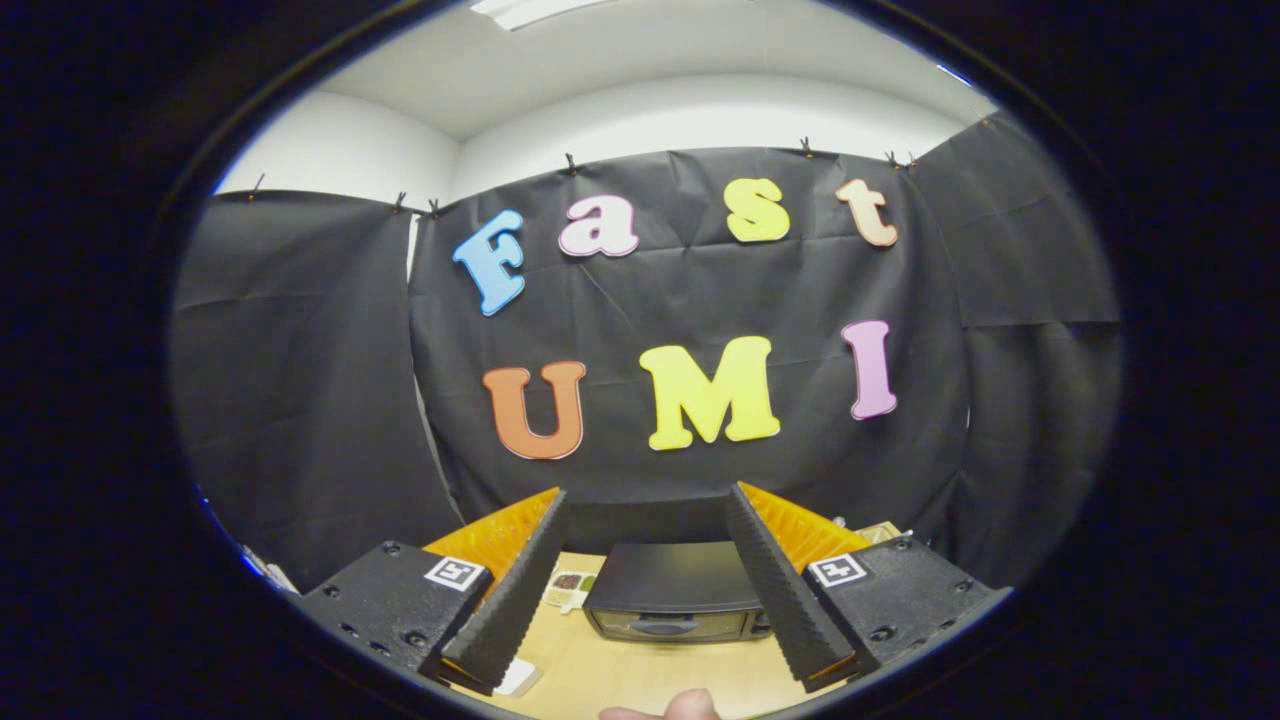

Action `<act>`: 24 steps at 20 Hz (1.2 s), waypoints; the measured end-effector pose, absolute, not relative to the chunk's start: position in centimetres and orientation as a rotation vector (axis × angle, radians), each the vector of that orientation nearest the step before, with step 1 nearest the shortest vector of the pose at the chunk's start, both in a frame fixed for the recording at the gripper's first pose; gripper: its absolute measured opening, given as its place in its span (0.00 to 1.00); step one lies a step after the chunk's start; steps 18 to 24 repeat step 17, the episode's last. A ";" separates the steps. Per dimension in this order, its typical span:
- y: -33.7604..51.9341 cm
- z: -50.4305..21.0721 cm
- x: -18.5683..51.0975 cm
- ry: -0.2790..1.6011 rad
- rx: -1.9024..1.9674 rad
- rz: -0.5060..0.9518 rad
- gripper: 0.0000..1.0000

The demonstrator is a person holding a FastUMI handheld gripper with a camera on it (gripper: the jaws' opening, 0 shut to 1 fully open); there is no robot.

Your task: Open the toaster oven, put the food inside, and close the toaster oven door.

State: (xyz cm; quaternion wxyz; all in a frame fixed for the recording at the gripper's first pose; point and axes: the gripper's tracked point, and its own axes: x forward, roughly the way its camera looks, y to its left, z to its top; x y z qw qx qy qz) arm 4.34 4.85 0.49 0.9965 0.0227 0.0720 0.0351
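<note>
Toaster oven (672, 590) sat shut beyond the gripper (648, 588), whose spread, empty fingers could miss its door handle (664, 626).

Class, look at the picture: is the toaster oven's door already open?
No. The toaster oven sits on the table with its door closed flat against its front, beyond the open tool.

A recording booth: black cloth wall (700, 300) clipped up under a white ceiling (640, 90), wooden table (640, 670)
</note>
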 end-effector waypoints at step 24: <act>7.1 0.7 4.6 0.150 0.063 0.122 1.00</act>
